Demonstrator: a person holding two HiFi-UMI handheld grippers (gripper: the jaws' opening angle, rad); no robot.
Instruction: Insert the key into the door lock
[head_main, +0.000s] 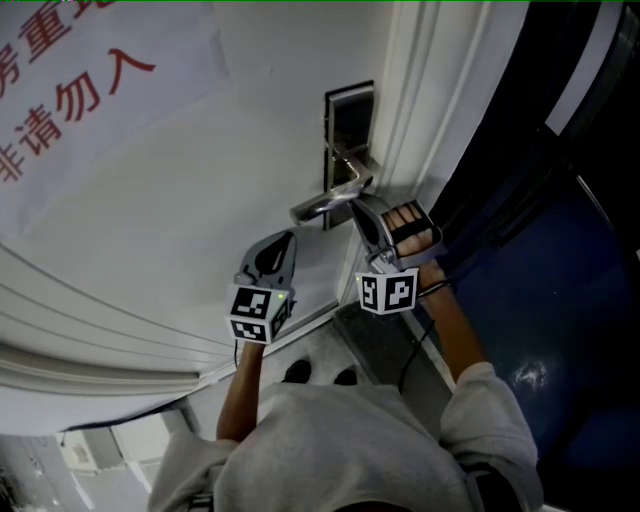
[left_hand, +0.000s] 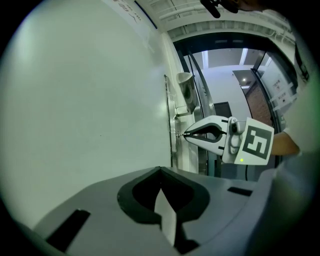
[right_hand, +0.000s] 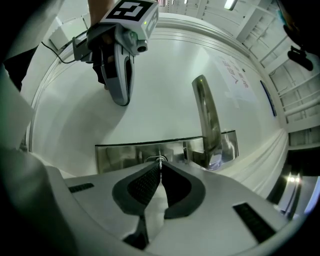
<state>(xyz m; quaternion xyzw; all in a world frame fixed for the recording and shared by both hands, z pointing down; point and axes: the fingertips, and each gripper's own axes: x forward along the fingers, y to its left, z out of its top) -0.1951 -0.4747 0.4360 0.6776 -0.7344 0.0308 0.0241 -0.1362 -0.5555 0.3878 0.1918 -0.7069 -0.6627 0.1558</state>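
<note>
The steel lock plate (head_main: 348, 140) with its lever handle (head_main: 322, 205) sits on a white door (head_main: 200, 180). My right gripper (head_main: 362, 203) points at the plate just below the handle. It is shut on a small metal key (right_hand: 160, 160), whose tip is at the keyhole (right_hand: 152, 160) in the plate (right_hand: 120, 156). From the side, the key (left_hand: 179, 134) bridges the right gripper (left_hand: 187, 134) and the plate edge (left_hand: 172, 131). My left gripper (head_main: 283, 243) rests close to the door left of the handle, shut with nothing in it (left_hand: 160, 170).
Red characters (head_main: 60, 90) are printed on a sheet on the door's upper left. The door frame (head_main: 430, 110) runs right of the lock, with dark blue flooring (head_main: 560, 330) beyond. The lever handle (right_hand: 207, 117) juts out just right of the key.
</note>
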